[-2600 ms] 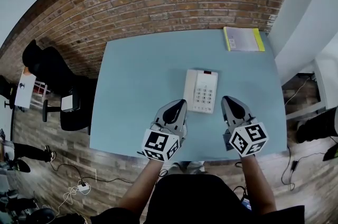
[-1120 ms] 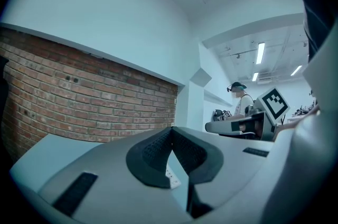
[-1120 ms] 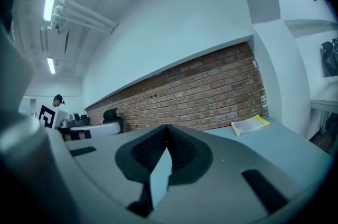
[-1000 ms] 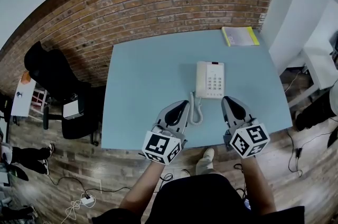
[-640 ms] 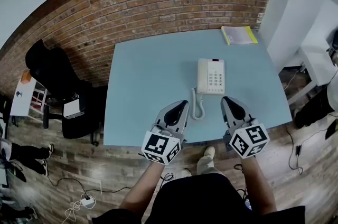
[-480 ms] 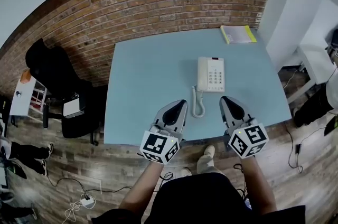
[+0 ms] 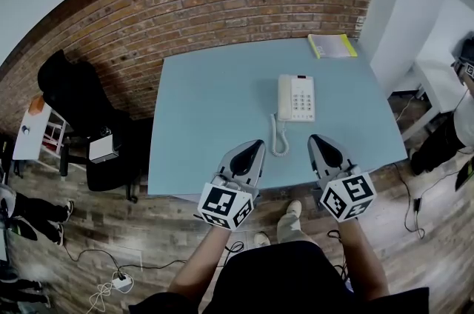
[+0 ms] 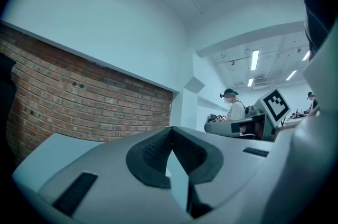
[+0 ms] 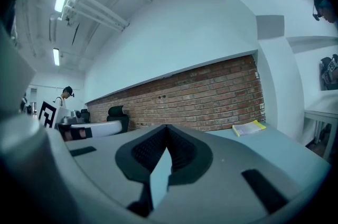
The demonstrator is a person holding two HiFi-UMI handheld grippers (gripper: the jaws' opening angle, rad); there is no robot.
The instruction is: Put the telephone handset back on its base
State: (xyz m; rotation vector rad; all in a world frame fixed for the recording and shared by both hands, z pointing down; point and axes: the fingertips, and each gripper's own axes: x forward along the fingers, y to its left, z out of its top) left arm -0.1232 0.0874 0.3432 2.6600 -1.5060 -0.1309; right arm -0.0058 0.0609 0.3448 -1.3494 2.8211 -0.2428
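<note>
On the blue table (image 7: 215, 120), one telephone (image 7: 296, 98), one coiled cord (image 7: 278, 139), one booklet (image 7: 332, 46)

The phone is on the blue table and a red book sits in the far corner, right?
Not quite: the head view shows the book is yellow, not red. The phone is on the blue table, and the book is in the far corner.

Even, bright indoor light from ceiling strip lamps (image 8: 254, 59), soft shadows, strong fisheye curvature, dark vignetted corners.
</note>
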